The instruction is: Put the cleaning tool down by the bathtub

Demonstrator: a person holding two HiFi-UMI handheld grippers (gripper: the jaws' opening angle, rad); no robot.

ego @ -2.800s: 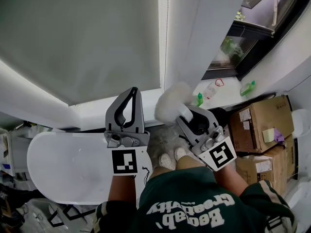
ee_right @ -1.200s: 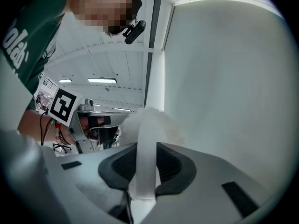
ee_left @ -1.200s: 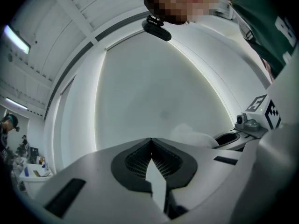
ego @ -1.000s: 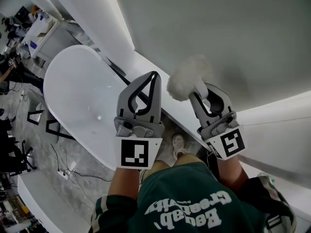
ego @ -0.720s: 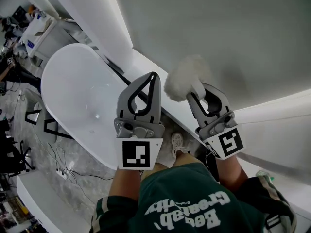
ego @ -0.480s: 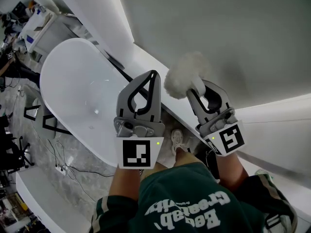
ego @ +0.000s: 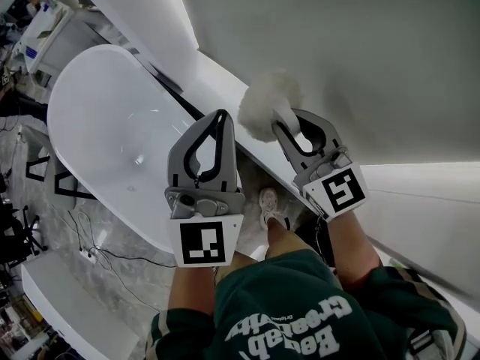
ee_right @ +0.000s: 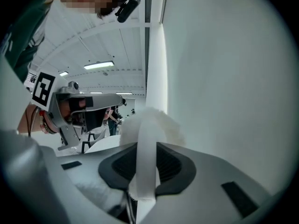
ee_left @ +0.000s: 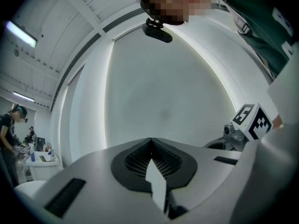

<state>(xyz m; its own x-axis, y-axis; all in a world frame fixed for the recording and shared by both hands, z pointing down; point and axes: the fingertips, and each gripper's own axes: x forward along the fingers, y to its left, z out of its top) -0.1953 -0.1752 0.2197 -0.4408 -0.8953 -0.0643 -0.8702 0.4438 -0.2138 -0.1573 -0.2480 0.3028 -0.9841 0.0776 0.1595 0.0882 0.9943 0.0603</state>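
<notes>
The cleaning tool is a fluffy white duster head [ego: 264,114] on a flat white handle [ee_right: 145,158]. My right gripper [ego: 288,123] is shut on that handle, the fluff sticking out past the jaw tips [ee_right: 154,121] over the white ledge beside the wall. The white oval bathtub [ego: 97,118] lies below and to the left. My left gripper [ego: 217,118] hovers over the tub's near end, jaws shut with the tips touching and nothing in them [ee_left: 150,140]. In the right gripper view, the left gripper [ee_right: 83,104] shows at left, above the tub rim [ee_right: 103,144].
A white ledge [ego: 214,77] runs between tub and grey wall [ego: 352,58]. The person's shoe [ego: 270,205] stands on the marble floor by the tub. Cables [ego: 97,255] and a black stand [ego: 41,172] lie left of the tub. A person [ee_left: 8,129] stands far off.
Both grippers have sunk lower and drifted left in the head view, the tub showing closer. The duster stays in the right gripper; the left stays shut.
</notes>
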